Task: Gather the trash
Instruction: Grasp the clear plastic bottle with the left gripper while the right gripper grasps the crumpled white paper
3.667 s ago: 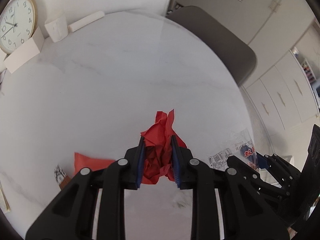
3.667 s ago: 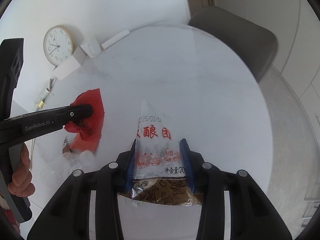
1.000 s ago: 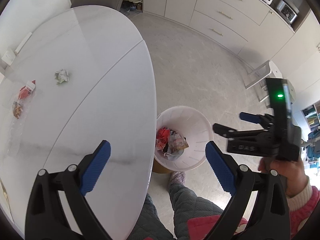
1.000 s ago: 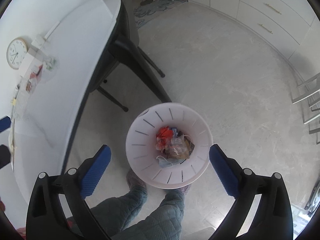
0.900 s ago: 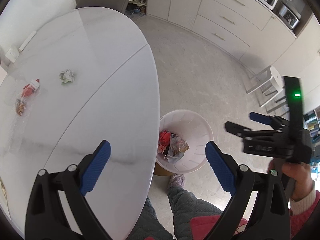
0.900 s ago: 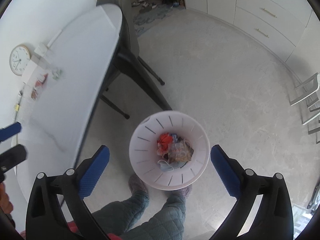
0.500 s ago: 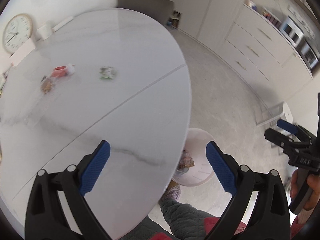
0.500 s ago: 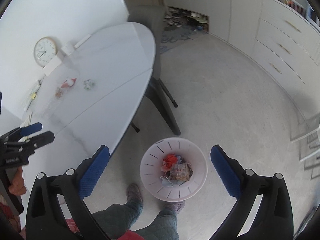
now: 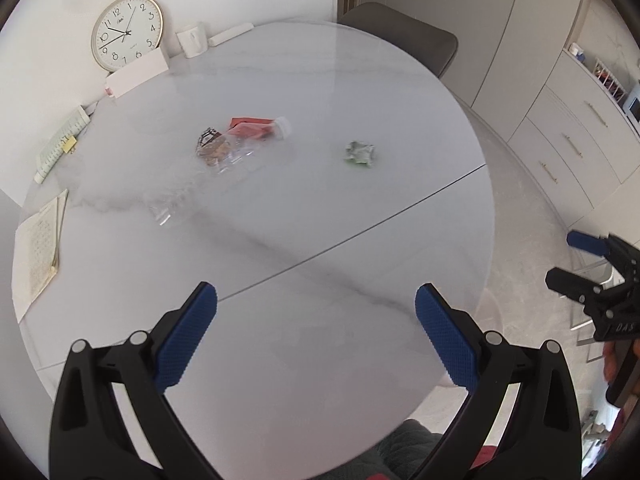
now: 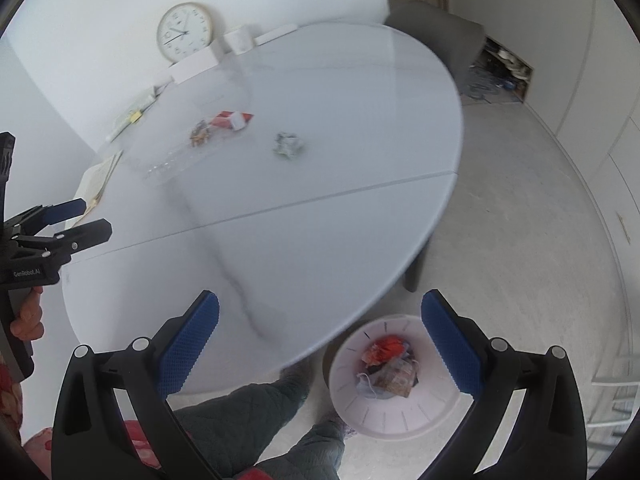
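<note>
Crumpled greenish paper (image 9: 361,154) lies on the white table (image 9: 280,240), right of a clear wrapper pile (image 9: 234,146). Beside the table's near edge stands the white bin (image 10: 394,410) holding trash. Left gripper (image 9: 316,336) and right gripper (image 10: 320,344) gape wide, empty.

One crumpled green-white paper ball (image 9: 361,153), one clear plastic bottle (image 9: 244,148), one round white wastebasket (image 10: 400,420), one gold-rimmed clock (image 9: 127,32).
</note>
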`<state>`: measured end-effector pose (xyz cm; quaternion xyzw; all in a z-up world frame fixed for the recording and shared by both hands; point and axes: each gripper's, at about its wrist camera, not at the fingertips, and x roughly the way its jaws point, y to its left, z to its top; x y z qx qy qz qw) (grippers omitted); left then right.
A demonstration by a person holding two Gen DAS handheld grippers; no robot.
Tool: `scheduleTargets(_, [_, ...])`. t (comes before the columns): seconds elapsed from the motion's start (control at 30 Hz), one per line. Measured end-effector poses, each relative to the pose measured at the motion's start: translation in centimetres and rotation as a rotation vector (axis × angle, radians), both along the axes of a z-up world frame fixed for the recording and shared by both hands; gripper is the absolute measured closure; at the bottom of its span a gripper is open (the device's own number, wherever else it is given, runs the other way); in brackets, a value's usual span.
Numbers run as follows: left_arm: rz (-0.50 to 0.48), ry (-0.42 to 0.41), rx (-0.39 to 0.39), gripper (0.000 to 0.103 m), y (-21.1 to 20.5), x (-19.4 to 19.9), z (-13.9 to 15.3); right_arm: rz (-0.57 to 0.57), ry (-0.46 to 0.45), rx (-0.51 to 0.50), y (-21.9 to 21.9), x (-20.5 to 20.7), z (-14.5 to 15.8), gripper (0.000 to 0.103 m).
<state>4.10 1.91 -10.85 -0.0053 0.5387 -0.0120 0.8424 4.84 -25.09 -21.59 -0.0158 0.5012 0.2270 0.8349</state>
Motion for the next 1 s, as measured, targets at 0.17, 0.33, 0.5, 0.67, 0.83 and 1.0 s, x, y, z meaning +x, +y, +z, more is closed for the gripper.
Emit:
scheduleTargets(0.17, [-0.058, 0.017, -0.01, 0.008, 3.6, 3.1, -1.3, 0.044, -0.01, -0.019, 4.5, 3.1, 0.3, 0.003])
scheduleTargets(0.33, [-0.14, 0.022, 0.017, 0.008, 7.5, 7.9, -3.3, 0.078, -0.005, -0.052, 8.8, 7.3, -0.7, 0.003])
scheduleTargets(0.5, [-0.252, 0.048, 0.065, 0.008, 10.4, 12.4, -5.8, 0.08, 0.024, -0.081, 12.0, 12.4, -3.0, 0.003])
scheduleTargets(0.67, [-0.412, 0.078, 0.086, 0.008, 11.6, 15.8, -8.0, 0.094, 0.058, -0.122, 13.6, 16.2, -4.9, 0.003])
scheduleTargets(0.83, [-0.501, 0.105, 0.078, 0.008, 11.9, 17.6, -9.7, 0.107, 0.089, -0.167, 14.7, 18.3, -6.4, 0.003])
scheduleTargets(1.0, [-0.512, 0.12, 0.047, 0.008, 12.2, 18.7, -11.0, 0.121, 0.122, -0.17, 15.5, 19.3, -7.4, 0.003])
